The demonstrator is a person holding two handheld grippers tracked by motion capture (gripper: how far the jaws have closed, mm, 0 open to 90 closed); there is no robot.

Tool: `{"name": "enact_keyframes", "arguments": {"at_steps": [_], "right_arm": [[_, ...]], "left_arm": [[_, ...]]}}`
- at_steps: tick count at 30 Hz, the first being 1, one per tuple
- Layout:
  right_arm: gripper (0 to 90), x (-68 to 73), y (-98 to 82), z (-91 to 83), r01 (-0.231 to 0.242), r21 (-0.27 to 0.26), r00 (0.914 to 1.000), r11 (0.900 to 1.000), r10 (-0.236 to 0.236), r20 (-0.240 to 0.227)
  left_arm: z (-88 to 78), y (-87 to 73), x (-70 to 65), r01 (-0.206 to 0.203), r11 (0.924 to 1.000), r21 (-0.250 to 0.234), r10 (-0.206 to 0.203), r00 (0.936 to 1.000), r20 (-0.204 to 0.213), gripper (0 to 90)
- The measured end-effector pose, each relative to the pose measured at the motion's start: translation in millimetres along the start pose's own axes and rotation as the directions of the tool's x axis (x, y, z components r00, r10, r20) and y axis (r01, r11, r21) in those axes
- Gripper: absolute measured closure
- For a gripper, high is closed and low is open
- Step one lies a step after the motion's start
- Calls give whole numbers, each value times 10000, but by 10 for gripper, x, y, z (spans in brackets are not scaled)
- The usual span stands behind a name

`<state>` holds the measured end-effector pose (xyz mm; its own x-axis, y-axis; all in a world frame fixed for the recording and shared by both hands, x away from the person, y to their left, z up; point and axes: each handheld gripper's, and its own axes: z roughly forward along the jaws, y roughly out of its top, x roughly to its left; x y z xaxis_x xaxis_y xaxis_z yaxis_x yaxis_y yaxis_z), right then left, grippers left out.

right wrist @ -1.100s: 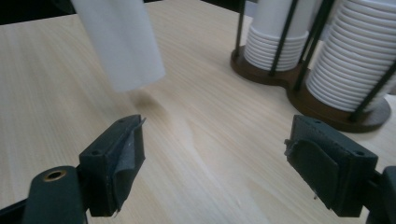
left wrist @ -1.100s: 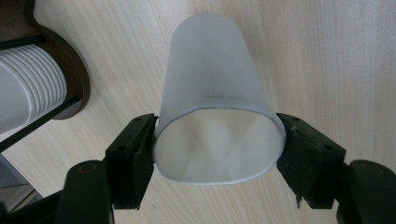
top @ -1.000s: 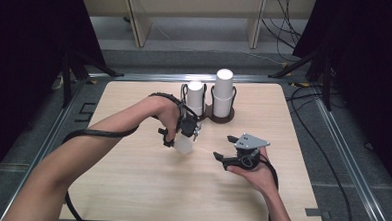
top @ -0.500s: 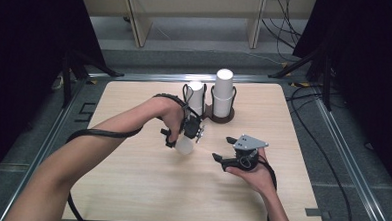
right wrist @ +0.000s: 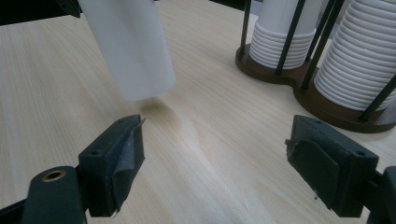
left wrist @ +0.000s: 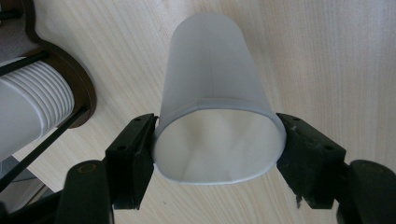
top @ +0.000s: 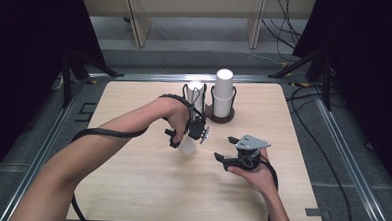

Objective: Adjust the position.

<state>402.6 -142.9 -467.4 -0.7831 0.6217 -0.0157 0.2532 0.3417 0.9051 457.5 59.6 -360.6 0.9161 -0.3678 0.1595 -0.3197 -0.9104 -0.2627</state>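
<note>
My left gripper (top: 187, 137) is shut on a white paper cup (top: 188, 147) and holds it over the middle of the table. In the left gripper view its jaws (left wrist: 217, 149) squeeze the rim of the cup (left wrist: 212, 84) into an oval, and the cup's base points at the wood. My right gripper (top: 224, 148) stands open just right of the cup, nothing between its jaws. In the right gripper view the open gripper (right wrist: 215, 168) faces the cup (right wrist: 133, 51), which hangs just above the tabletop.
A dark brown wire holder (top: 218, 116) at the back centre of the wooden table (top: 130, 187) carries two stacks of white cups (top: 195, 93) (top: 224, 89). The stacks (right wrist: 280, 37) (right wrist: 364, 60) stand close behind the grippers. A black cable (top: 103, 132) trails along the left forearm.
The left gripper with the cup has drifted slightly toward the near side. The right gripper has kept its place.
</note>
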Motion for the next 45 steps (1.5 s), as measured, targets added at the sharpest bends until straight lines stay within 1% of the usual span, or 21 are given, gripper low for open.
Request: {"name": "enact_keyframes", "arguments": {"at_steps": [2,4,6,10,14,15,16,20,22,23,25,28,32,33,34,36,37,39,40,41,45], "right_arm": [[192,-5,-6,7,20,-13,10000,10000,-20,-54],[192,-9,-9,5,47,-14,10000,10000,-47,3],[192,-12,-10,3,65,-70,10000,10000,-65,30],[192,-19,-5,-4,93,-91,9999,9999,-92,96],[192,10,1,9,23,-44,10000,10000,-23,-67],[192,14,3,20,204,-90,9998,9998,-204,-83],[192,31,6,33,185,-19,9997,9998,-185,-166],[203,99,43,101,416,-65,9981,9991,-419,-447],[218,134,75,135,587,-121,9965,9982,-594,-595],[227,155,91,150,656,-179,9954,9977,-667,-681],[238,192,118,185,887,-300,9933,9956,-906,-718],[252,235,136,251,872,-295,9920,9958,-895,-896],[261,275,151,342,1158,-440,9878,9923,-1197,-997],[262,290,150,355,1031,-376,9886,9940,-1065,-1065],[263,295,151,371,1140,-323,9875,9930,-1168,-1056],[269,326,143,409,1228,-264,9861,9921,-1250,-1096],[270,348,142,411,1097,-118,9865,9939,-1103,-1207],[269,370,138,450,1421,-166,9838,9897,-1430,-1081],[268,380,135,465,1504,-155,9827,9885,-1511,-1067],[268,393,132,475,1542,-112,9821,9880,-1545,-1074],[267,429,121,507,1600,-66,9819,9871,-1598,-1019]], "left_arm": [[6,15,-10,112,9999,-126,-111,9999,85,313],[3,26,-3,-71,10000,-8,71,9999,-100,312],[7,33,-10,56,9998,-181,-55,10000,72,312],[2,42,0,-137,9999,9,137,9999,-61,312],[-11,44,1,-84,10000,-2,84,10000,-9,312],[-18,48,1,-100,9999,35,100,9999,4,312],[-11,51,-7,-31,9999,-98,31,10000,-5,312],[-20,71,-3,-211,9998,7,211,9998,-39,312],[-15,77,-18,38,9999,-160,-37,10000,87,312],[-19,84,-1,-255,9997,-11,255,9997,-70,312],[-21,88,1,-262,9997,-21,262,9996,-63,312],[-33,95,0,-234,9997,-25,234,9997,-8,312],[-36,98,-15,-187,9998,-56,187,9998,31,312],[-42,100,-9,-268,9996,-30,268,9996,-6,312],[-46,104,-3,-330,9995,-22,330,9994,-49,312],[-54,111,-9,-242,9997,-62,243,9997,77,312],[-52,115,-9,-257,9996,-100,257,9997,22,312],[-51,123,-11,-279,9996,-57,279,9996,-29,312],[-56,123,-16,-143,9999,-7,143,9998,121,312],[-64,132,8,-428,9991,4,428,9991,-23,312],[-70,137,5,-317,9995,-81,317,9995,-24,312]]}}
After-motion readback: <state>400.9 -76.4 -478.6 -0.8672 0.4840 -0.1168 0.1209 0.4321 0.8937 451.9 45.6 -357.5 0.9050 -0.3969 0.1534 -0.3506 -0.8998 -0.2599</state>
